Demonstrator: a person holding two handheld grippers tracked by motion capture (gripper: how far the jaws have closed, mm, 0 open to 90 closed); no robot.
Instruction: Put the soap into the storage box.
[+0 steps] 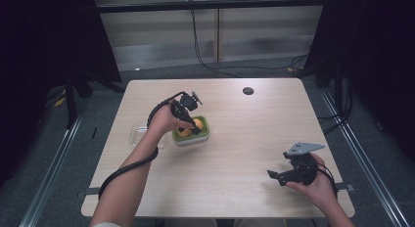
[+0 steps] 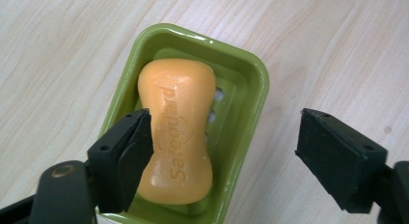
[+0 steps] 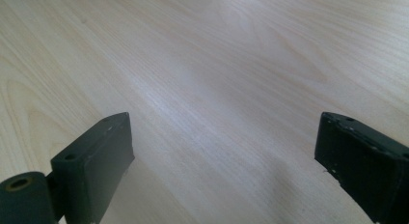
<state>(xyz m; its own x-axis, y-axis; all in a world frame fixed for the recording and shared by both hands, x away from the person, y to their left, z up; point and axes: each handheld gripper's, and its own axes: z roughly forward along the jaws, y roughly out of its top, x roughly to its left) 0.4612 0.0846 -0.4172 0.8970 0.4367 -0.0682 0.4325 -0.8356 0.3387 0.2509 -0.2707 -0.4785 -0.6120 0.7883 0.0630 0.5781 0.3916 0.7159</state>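
Soap (image 2: 176, 132), a yellow-orange bar with a brand name pressed into its top, lies flat in the green soap dish (image 2: 251, 74), which sits a little left of the table's middle. The left gripper (image 1: 192, 123) hangs right over the dish, jaws pointing down and spread wide; one pad (image 2: 137, 151) stands at the bar's edge, perhaps just brushing it, while the other is well clear, out past the dish rim. Nothing is pinched between them, so the bar looks to be already set down and let go. To the left of the dish, just beside the person's left hand, lies a clear plastic piece (image 1: 138, 133), possibly the dish's lid, though I cannot tell for sure. The right gripper (image 1: 275, 175) rests at the near right of the wooden table (image 1: 254, 134), well apart from everything, jaws wide open over bare wood and holding nothing. What seems left is drawing the left gripper away, and perhaps fitting that clear piece.
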